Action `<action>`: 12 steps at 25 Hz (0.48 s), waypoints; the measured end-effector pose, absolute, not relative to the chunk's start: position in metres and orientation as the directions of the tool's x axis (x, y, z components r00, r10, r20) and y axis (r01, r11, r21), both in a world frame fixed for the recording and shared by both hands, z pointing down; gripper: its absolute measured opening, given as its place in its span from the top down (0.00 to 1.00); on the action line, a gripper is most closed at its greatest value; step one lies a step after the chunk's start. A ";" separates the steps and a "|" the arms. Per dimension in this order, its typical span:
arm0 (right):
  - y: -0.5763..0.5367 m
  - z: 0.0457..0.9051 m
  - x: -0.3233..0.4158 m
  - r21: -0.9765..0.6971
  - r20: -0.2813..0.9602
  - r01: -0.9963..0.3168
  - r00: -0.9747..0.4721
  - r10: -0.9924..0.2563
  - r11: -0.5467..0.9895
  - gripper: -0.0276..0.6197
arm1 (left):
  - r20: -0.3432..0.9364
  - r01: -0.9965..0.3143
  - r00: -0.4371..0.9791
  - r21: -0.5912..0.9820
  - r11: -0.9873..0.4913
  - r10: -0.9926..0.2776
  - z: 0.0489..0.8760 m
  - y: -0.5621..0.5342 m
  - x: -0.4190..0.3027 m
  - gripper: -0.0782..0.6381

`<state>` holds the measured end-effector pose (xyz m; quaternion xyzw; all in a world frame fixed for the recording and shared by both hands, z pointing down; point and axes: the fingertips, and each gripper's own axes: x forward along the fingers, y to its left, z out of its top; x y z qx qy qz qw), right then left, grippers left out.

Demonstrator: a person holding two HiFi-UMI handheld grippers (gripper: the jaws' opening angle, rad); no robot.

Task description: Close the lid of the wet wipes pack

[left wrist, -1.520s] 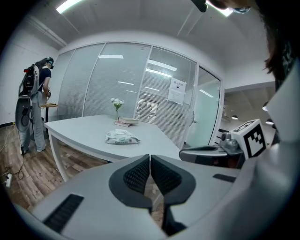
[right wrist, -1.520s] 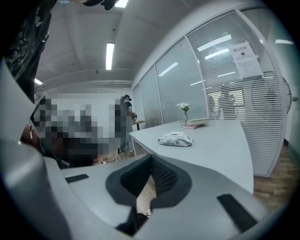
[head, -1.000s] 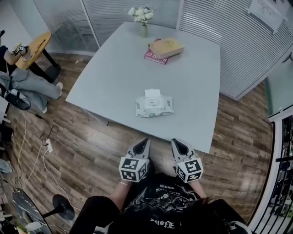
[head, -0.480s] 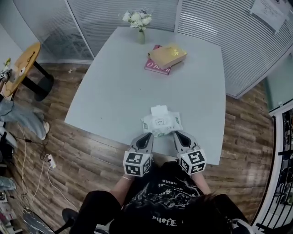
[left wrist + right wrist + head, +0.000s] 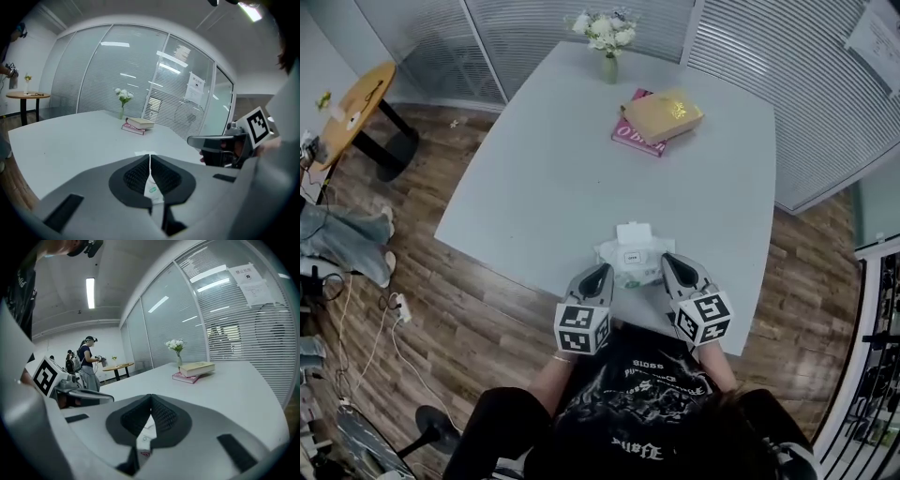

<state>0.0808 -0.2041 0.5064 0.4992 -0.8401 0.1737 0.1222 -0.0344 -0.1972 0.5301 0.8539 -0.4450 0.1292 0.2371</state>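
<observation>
Since the earlier frames both grippers have advanced up to the wet wipes pack [image 5: 630, 262], which lies near the front edge of the bench [image 5: 572, 178]. The left gripper [image 5: 600, 272] sits just left of the pack and the right gripper [image 5: 672, 263] just right of it. The lid [image 5: 634, 232] stands open, flipped to the pack's far side. In both gripper views only a sliver of the pack shows behind the jaw tips, so contact cannot be judged. Both grippers are closed tip to tip, with nothing between the jaws. The stacked books [image 5: 661, 117] and the flower vase [image 5: 608, 56] sit well beyond the pack.
</observation>
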 end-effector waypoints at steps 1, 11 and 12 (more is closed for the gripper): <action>-0.208 0.504 0.083 -0.173 0.377 -0.878 -0.477 -0.793 0.446 0.96 | 0.435 -0.827 0.562 0.291 -0.481 -0.703 0.530 -0.198 -0.034 0.88; -0.256 0.510 0.093 -0.218 0.436 -0.803 -0.589 -0.681 0.555 0.96 | 0.481 -0.866 0.499 0.282 -0.412 -0.721 0.541 -0.211 -0.025 0.88; -0.262 0.514 0.093 -0.237 0.446 -0.794 -0.601 -0.663 0.560 0.92 | 0.484 -0.870 0.494 0.280 -0.406 -0.722 0.541 -0.213 -0.026 0.88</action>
